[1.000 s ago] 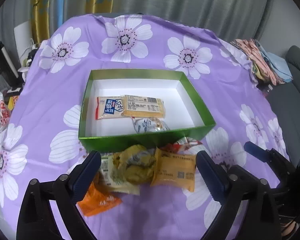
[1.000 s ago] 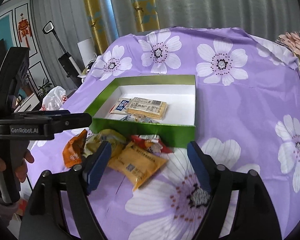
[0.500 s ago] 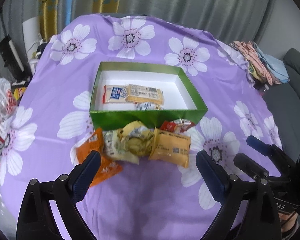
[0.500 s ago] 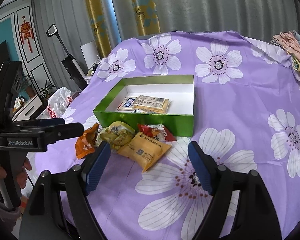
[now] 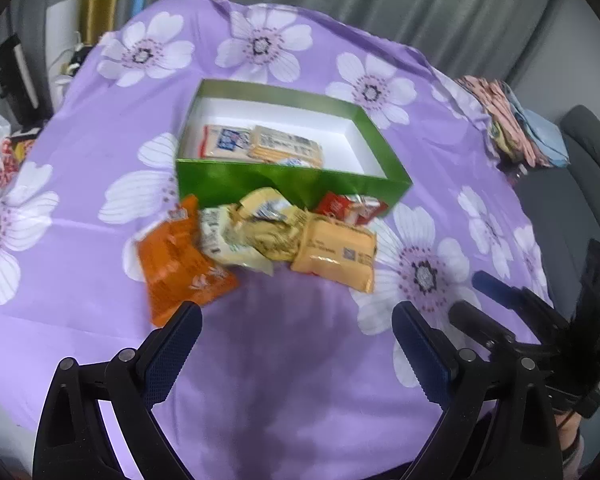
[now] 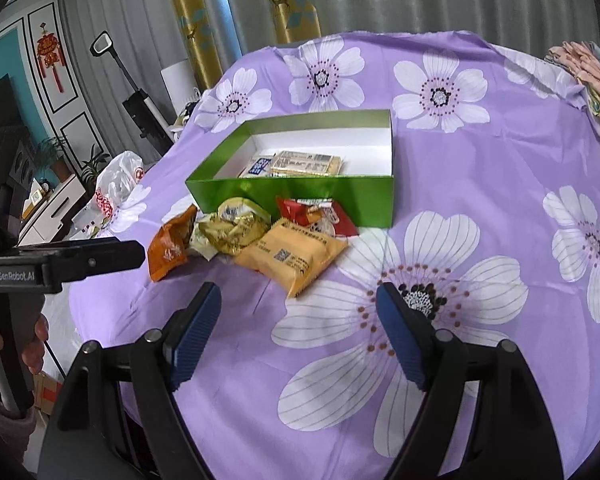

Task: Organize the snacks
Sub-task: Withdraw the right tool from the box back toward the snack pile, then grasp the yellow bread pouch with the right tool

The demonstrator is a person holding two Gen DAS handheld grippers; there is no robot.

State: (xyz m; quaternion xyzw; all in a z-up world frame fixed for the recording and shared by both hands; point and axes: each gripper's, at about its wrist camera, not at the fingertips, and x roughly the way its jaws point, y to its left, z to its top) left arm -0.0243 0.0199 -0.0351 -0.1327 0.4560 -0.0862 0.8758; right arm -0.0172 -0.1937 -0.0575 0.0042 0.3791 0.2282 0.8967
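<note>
A green box [image 5: 288, 186] [image 6: 292, 196] with a white inside holds a few flat snack packs [image 5: 260, 148] [image 6: 300, 162]. In front of it lie loose snacks: an orange bag [image 5: 176, 256] [image 6: 170, 248], a crumpled gold-and-white pack [image 5: 256, 228] [image 6: 236, 228], a yellow-orange pack [image 5: 336, 252] [image 6: 294, 256] and a red pack [image 5: 350, 208] [image 6: 314, 216]. My left gripper [image 5: 296, 320] is open and empty, hovering short of the pile. My right gripper [image 6: 298, 300] is open and empty, also short of the pile, to the right of the left one.
The round table carries a purple cloth with white flowers [image 5: 292, 360] [image 6: 480, 160]. Folded cloths [image 5: 512, 124] [image 6: 592, 72] lie at its far right edge. A white plastic bag [image 6: 118, 184] sits off the left edge. A grey sofa [image 5: 592, 152] stands right.
Both grippers have pulled back and up from the box; the snacks and box look smaller and farther away. Both stay open and empty. Nothing on the table moved.
</note>
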